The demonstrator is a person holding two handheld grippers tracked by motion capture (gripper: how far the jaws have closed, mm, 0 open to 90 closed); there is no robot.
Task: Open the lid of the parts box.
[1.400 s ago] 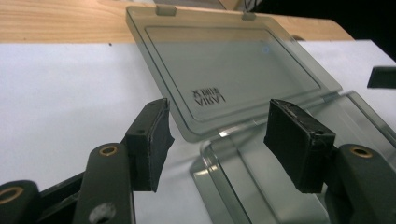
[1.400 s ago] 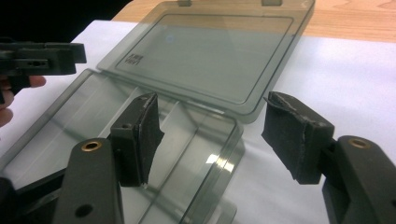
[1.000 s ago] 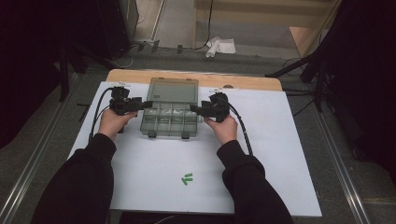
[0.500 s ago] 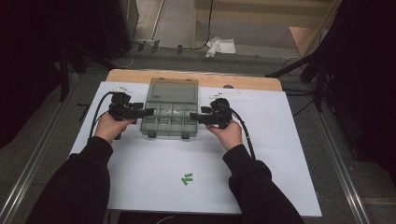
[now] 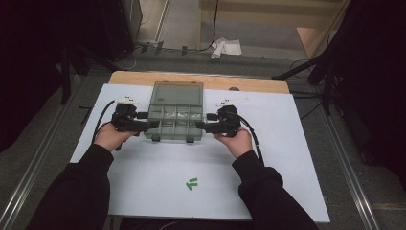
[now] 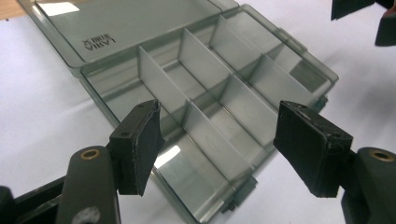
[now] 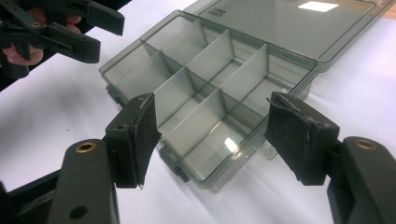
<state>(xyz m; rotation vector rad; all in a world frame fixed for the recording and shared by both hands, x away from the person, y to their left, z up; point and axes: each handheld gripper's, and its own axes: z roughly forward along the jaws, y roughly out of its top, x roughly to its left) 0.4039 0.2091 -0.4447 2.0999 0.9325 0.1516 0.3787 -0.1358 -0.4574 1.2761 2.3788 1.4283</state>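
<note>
Apparently early in the work, with most of it left. Organizer box [image 5: 175,115] lying flat on the white worktop [image 5: 143,182], near its far edge, lid [image 5: 176,94] already swung fully back and resting flat behind the tray. Compartments [image 6: 219,116] all empty as far as visible (clear plastic, grey dividers, nothing loose inside). No small parts anywhere on the sheet to be sorted; just a green mark [image 5: 192,183] printed nearer the person.

Left gripper [image 5: 149,125] at the tray's left end, right gripper [image 5: 203,126] at its right end, both pointing inward at the box. Fingers [image 6: 140,144] of the left standing apart, the near left corner of the tray between and beyond them but not pinched, daylight on both sides. Same on the right: fingers [image 7: 299,135] spread wide, the near right corner of the tray framed between them, no pad pressing on the wall. Hard to say from above whether either tip brushes the plastic.

Done so far, judging by the layout: box opened and laid out. Left, probably: taking hold of the two ends to shift or lift the box, or else folding the lid forward and latching the front clips [image 6: 243,193] (both unlatched).
</note>
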